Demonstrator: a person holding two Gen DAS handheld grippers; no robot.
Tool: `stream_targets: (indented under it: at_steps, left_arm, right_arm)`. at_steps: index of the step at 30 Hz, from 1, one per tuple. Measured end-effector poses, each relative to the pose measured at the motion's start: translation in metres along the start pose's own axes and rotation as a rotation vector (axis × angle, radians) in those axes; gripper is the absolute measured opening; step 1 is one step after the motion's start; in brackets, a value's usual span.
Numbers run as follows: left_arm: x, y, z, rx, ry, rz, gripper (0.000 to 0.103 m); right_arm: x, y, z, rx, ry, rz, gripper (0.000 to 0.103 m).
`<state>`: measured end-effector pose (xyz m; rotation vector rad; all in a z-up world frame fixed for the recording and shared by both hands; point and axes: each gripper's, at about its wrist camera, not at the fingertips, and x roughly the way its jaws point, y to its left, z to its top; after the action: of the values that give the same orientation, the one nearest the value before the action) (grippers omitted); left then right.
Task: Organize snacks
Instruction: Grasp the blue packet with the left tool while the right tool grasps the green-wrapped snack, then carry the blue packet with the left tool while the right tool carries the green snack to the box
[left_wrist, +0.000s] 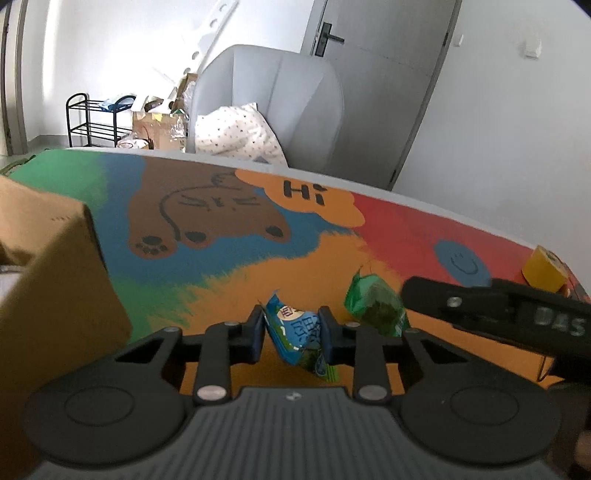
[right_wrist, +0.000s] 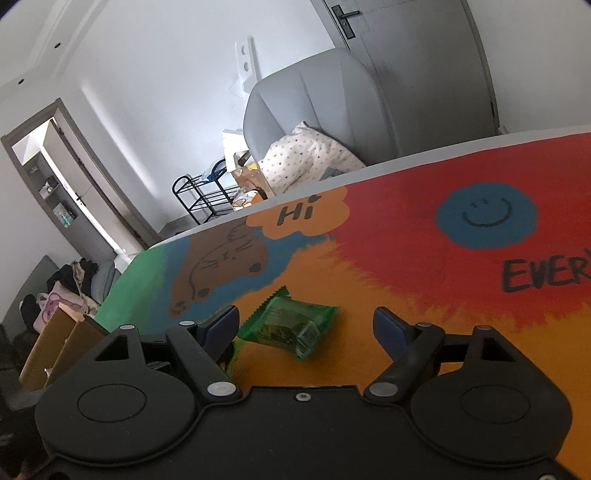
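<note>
Down at the near edge of both wrist views my own gripper bodies block the closest strip of table, so I can't see what sits right under them. Left gripper (left_wrist: 291, 328) is clamped on the blue snack packet (left_wrist: 295, 332): both pads press its sides, and the packet's lower end pokes out below the fingers, partly hidden by the right finger. Print on the wrapper is too small to read. Green snack packet (left_wrist: 376, 306) lies flat on the orange patch of the mat (left_wrist: 236, 273), just right of the blue one, apart from it; its right end is cut off by the right gripper's finger crossing in from the right. On the right wrist view the same green packet (right_wrist: 291, 325) sits between the wide-apart fingers of the right gripper (right_wrist: 306, 325), nearer the left pad, nothing touching it as far as I can tell. Cardboard box (left_wrist: 48, 280) stands close on the left, its top flap open, inside not visible from here. Yellow tape roll (left_wrist: 543, 269) sits at the far right table edge, half cropped. Open mat beyond both packets up to the far edge; grey chair (left_wrist: 269, 99) stands behind that edge.
</note>
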<state>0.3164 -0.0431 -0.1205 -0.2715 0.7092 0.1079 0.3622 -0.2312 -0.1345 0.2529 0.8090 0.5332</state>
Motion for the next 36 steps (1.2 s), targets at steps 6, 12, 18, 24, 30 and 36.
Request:
stream_targets:
  at_steps: [6,12,18,24,30,36]
  left_arm:
    - [-0.003,0.007,0.005,-0.021,-0.021,0.008,0.029]
    - [0.003,0.014,0.005,-0.043,-0.014,0.022,0.029]
    - [0.006,0.017,0.002,-0.051,0.001,0.030,0.029]
    - [0.003,0.015,0.002,-0.043,-0.011,0.027,0.029]
    - [-0.006,0.011,0.001,-0.034,-0.021,0.018,0.029]
    - [-0.022,0.008,0.002,-0.021,-0.041,0.004,0.029]
  right_arm:
    - [0.015,0.008,0.003,0.006,0.011,-0.017,0.081]
    - [0.028,0.013,-0.001,-0.004,0.034,-0.041,0.080]
    - [0.024,0.015,-0.002,-0.058,0.040,-0.103,0.053]
    - [0.010,0.008,-0.009,-0.051,0.032,-0.106,0.045]
    - [-0.006,0.003,-0.015,-0.017,0.008,-0.108,0.044]
    - [-0.024,0.008,-0.014,-0.015,-0.031,-0.106,0.044]
